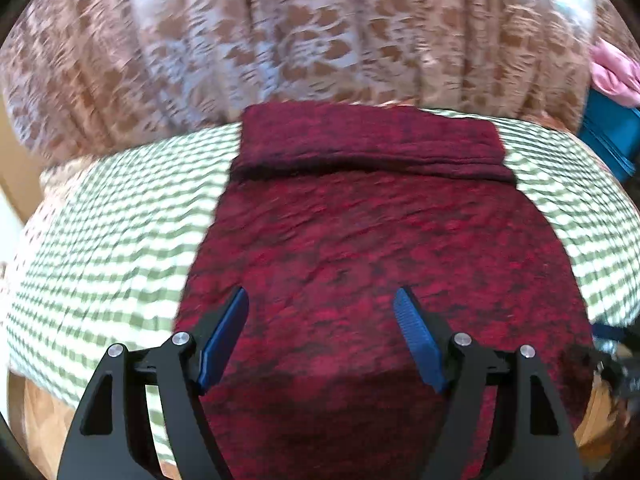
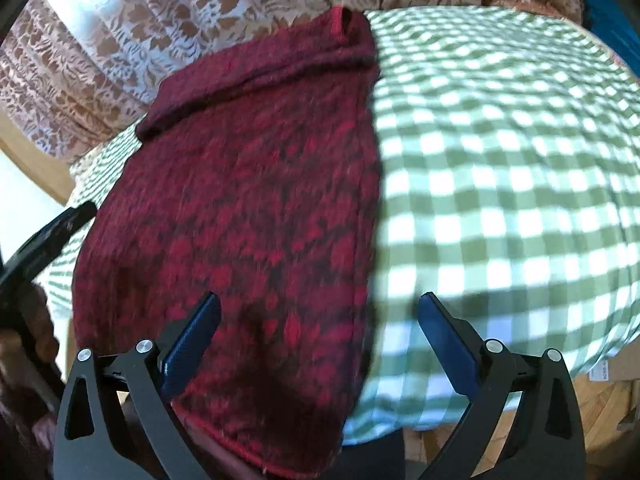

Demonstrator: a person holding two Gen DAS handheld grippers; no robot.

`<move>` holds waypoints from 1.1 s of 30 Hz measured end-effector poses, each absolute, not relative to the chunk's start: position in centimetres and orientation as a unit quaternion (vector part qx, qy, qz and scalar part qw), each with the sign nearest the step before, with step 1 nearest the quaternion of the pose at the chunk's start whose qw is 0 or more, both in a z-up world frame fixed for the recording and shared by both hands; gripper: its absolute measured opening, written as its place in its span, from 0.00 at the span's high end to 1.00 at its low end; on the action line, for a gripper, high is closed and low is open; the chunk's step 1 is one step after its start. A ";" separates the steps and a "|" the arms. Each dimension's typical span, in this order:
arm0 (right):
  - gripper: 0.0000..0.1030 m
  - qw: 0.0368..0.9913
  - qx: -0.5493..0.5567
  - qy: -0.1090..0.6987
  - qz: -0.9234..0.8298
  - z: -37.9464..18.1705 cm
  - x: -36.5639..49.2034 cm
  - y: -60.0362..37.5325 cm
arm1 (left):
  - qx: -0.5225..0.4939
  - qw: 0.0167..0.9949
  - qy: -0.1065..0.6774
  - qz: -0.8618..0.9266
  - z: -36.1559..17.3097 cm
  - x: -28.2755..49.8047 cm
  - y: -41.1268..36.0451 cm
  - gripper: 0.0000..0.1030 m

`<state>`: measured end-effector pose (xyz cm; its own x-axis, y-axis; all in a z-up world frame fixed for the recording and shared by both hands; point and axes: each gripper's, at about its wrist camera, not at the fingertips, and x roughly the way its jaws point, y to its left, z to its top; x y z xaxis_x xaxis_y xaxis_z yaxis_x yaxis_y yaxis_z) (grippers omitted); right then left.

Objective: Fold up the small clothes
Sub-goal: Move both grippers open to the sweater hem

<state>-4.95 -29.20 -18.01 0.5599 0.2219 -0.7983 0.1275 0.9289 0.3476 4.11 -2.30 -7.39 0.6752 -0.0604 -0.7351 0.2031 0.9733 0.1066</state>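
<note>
A dark red knitted garment (image 1: pixel 360 240) with a black pattern lies flat on a green-and-white checked cloth (image 1: pixel 104 232). Its far end is folded over into a thick band (image 1: pixel 368 144). My left gripper (image 1: pixel 322 304) hovers over the near half of the garment, jaws wide apart, nothing between the blue pads (image 1: pixel 224 340). In the right wrist view the same garment (image 2: pixel 248 208) fills the left half, its right edge running down the middle. My right gripper (image 2: pixel 318 312) is open above that edge, one pad (image 2: pixel 192 344) over the knit, the other over the checked cloth (image 2: pixel 500 168).
A patterned brown-and-white curtain (image 1: pixel 280 40) hangs behind the surface. A teal item (image 1: pixel 612 136) with pink fabric (image 1: pixel 616 72) on it sits at the far right. Wooden surface (image 2: pixel 600 412) shows below the cloth's near edge. The other gripper's black frame (image 2: pixel 44 236) shows at the left.
</note>
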 end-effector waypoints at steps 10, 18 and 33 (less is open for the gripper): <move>0.05 0.849 0.180 0.493 0.060 -18.7 -5.9 -27.4 | 0.078 0.908 0.410 -0.042 -8.2 4.3 0.5 0.27; 0.05 0.841 0.182 0.503 0.080 -18.9 -6.2 -26.7 | 0.077 0.907 0.412 -0.038 -8.4 4.3 0.8 0.27; 0.14 0.826 0.181 0.520 0.120 -19.1 -5.9 -25.6 | 0.073 0.901 0.426 -0.019 -9.0 4.0 2.6 0.25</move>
<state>-5.92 -25.57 -19.06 0.4297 0.3862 -0.8162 -0.0100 0.9059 0.4233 4.05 2.57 -9.02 0.6357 0.0290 -0.7714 0.0959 0.9886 0.1161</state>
